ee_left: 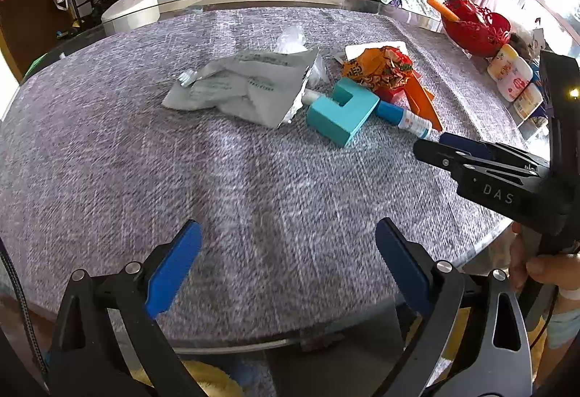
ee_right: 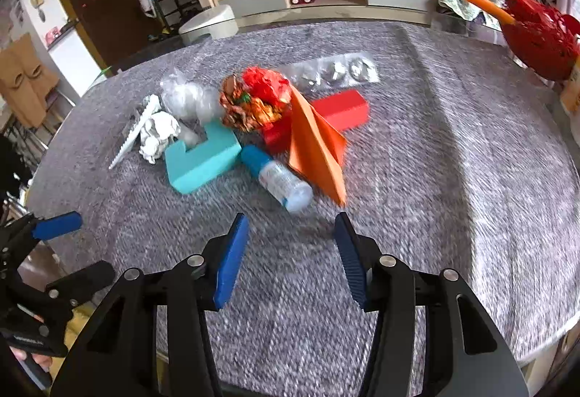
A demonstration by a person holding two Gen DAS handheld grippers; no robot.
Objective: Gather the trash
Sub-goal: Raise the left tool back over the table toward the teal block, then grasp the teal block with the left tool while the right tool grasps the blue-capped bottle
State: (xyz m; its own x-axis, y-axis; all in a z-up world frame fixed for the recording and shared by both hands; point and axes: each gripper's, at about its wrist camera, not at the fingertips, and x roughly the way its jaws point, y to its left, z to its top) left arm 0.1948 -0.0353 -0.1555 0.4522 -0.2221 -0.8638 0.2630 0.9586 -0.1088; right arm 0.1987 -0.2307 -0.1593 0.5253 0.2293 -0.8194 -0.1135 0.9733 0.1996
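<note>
Left wrist view: left gripper (ee_left: 288, 261) hangs wide open and empty over bare grey tablecloth (ee_left: 108, 161), near the table edge, well short of the clutter, probably staged for a reach. The grey foil pouch (ee_left: 241, 87) lies crumpled mid-table, touching the teal foam block (ee_left: 342, 110). Red basket (ee_left: 475, 25) sits at the far right rim, apart from the pile.

Right wrist view: right gripper (ee_right: 291, 253) is also spread wide, holding nothing, aimed at the small plastic bottle (ee_right: 277, 177) lying on its side just ahead. Crumpled white paper (ee_right: 157, 136), clear plastic wrap (ee_right: 186, 99), the colourful crumpled wrapper (ee_right: 253, 103), orange paper (ee_right: 315, 147) and a red box (ee_right: 340, 110) bunch together behind it. No bin is in clear view for the trash.
</note>
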